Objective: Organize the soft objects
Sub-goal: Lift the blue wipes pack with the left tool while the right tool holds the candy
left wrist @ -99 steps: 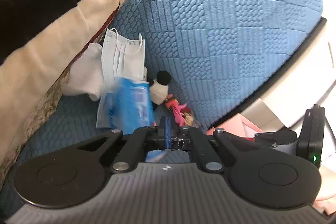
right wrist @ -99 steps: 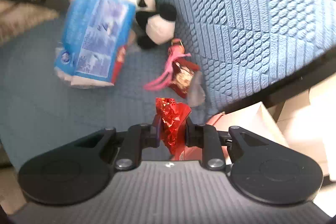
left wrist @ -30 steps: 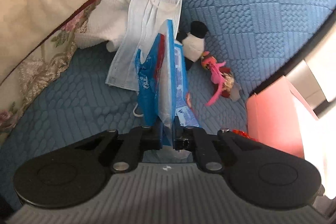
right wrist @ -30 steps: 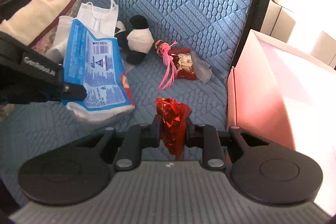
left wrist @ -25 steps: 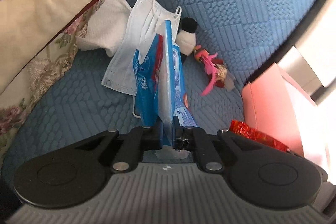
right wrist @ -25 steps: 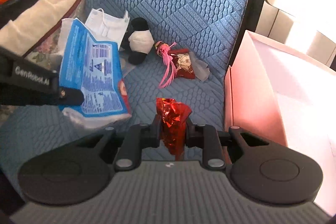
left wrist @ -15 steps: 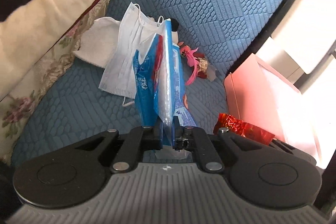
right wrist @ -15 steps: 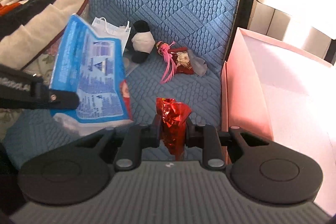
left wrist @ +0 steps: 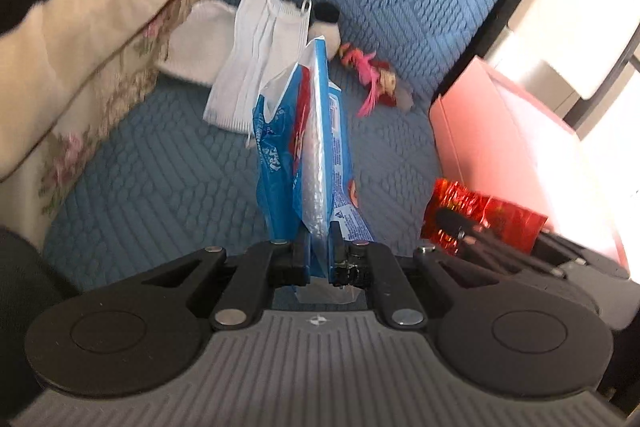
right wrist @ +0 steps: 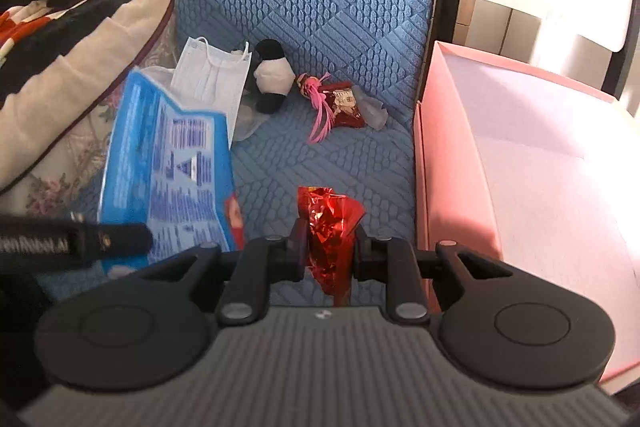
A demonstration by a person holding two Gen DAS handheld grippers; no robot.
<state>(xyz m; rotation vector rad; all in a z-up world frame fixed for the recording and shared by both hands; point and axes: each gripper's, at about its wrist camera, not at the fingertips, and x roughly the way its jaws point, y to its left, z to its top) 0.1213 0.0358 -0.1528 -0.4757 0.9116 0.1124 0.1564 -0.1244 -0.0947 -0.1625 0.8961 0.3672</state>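
My left gripper [left wrist: 319, 255] is shut on a blue and white tissue pack [left wrist: 308, 155], held edge-on above the blue seat; the same pack [right wrist: 172, 163] shows flat at the left of the right wrist view. My right gripper [right wrist: 330, 247] is shut on a crinkled red foil wrapper [right wrist: 330, 227], which also appears at the lower right of the left wrist view as the red wrapper [left wrist: 480, 215]. On the seat behind lie a white face mask [right wrist: 212, 75], a small panda plush [right wrist: 272, 75] and a pink-tasselled doll charm [right wrist: 336, 99].
A pink open box [right wrist: 520, 163] stands at the right edge of the blue quilted seat [right wrist: 320, 155]. A floral cream cushion and striped blanket [right wrist: 72, 27] pile up on the left. A white cloth [left wrist: 196, 43] lies beside the mask.
Both grippers have lifted and drawn back from the seat, each keeping its hold. The pink box fills more of the right wrist view, and the red wrapper has come into the left wrist view.
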